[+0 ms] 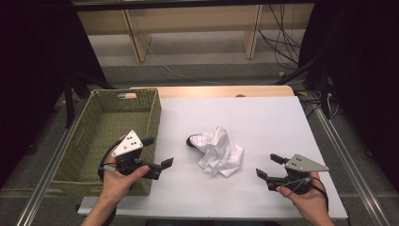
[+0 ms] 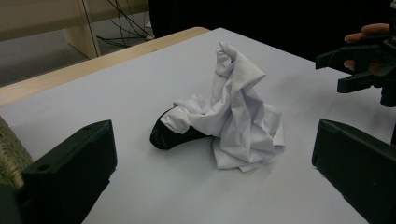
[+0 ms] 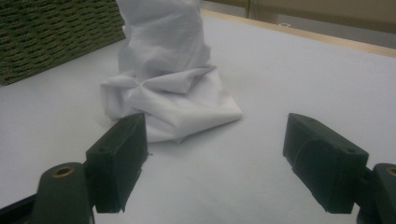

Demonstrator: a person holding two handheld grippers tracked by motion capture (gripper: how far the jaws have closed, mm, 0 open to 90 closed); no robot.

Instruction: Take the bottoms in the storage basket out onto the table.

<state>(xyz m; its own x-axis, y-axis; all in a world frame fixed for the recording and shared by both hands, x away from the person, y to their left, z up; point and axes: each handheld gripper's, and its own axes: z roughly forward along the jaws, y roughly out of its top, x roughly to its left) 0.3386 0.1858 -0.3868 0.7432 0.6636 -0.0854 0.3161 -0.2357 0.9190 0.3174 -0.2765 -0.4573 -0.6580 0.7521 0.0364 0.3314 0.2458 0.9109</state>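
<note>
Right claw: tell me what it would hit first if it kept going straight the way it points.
Most likely the crumpled white cloth, which lies directly ahead between the open jaws of the right claw; the woven green basket stands farther behind. Depth is approximate.

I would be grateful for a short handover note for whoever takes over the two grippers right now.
Left gripper: open, holding nothing, at the near right corner of the green woven basket, jaws facing the cloth.
Right gripper: open, holding nothing, near the table's right front, also facing the cloth.
White cloth: crumpled in a heap mid-table, between the grippers, touched by neither. A black item pokes out from under its basket side; I cannot tell what it is.
Done: nothing has been gripped.
Left: probably grasp the cloth, perhaps for the basket, though that is a guess.
</note>
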